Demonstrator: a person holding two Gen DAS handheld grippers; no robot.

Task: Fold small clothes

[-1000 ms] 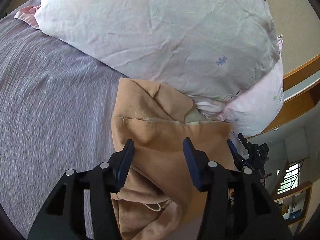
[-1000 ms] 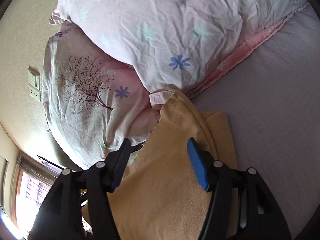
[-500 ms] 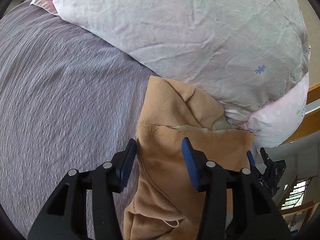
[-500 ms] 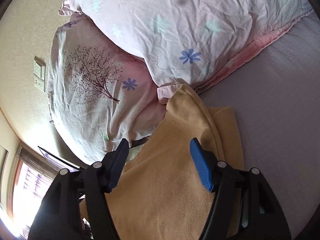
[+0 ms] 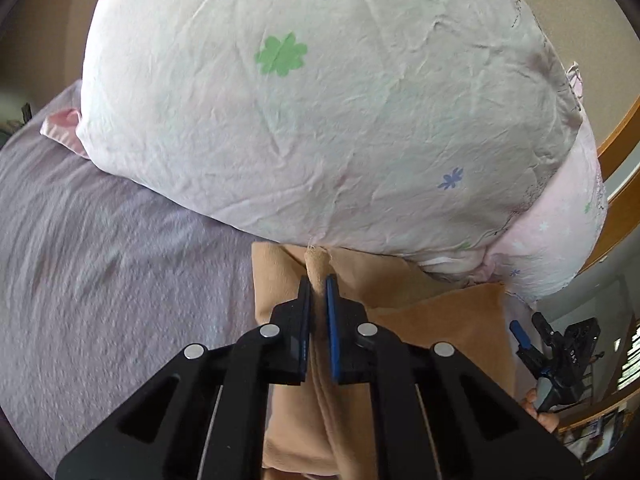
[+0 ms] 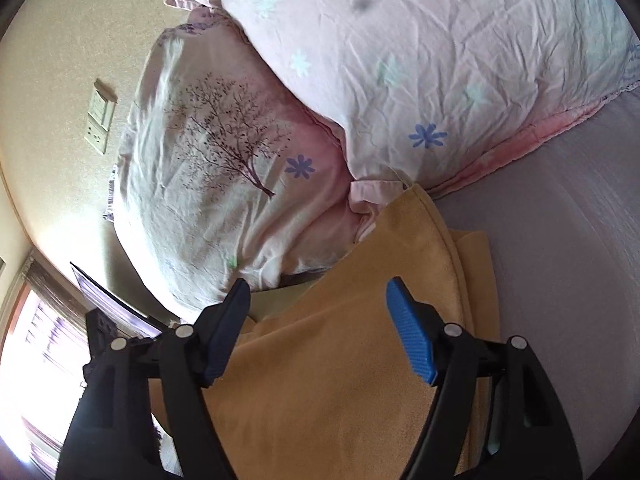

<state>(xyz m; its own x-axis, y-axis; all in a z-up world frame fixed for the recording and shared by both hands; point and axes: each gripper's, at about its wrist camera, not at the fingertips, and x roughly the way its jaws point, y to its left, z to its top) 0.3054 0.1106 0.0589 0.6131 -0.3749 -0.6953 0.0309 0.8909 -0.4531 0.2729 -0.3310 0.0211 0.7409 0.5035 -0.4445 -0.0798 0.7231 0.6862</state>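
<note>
A tan fleece garment (image 5: 432, 320) lies on the lilac bedsheet (image 5: 100, 280), its far end against the pillows. My left gripper (image 5: 318, 284) is shut on a pinched ridge of the tan garment near its far edge. In the right wrist view the tan garment (image 6: 340, 380) fills the lower middle, with a folded edge along its right side. My right gripper (image 6: 320, 292) is open just above the garment, nothing between its fingers. It also shows in the left wrist view (image 5: 556, 352) at the garment's far right edge.
A large pale pillow with a green clover print (image 5: 320, 100) lies just beyond the garment. A second pillow with a tree print (image 6: 224, 168) lies behind it by the beige wall with a socket (image 6: 98, 120). Wooden headboard (image 5: 616, 184) at right. Bare bedsheet (image 6: 572, 280) to the right.
My left gripper has moved forward to the garment's far edge and closed on a fold of it. My right gripper has stayed open and shifted slightly over the garment.
</note>
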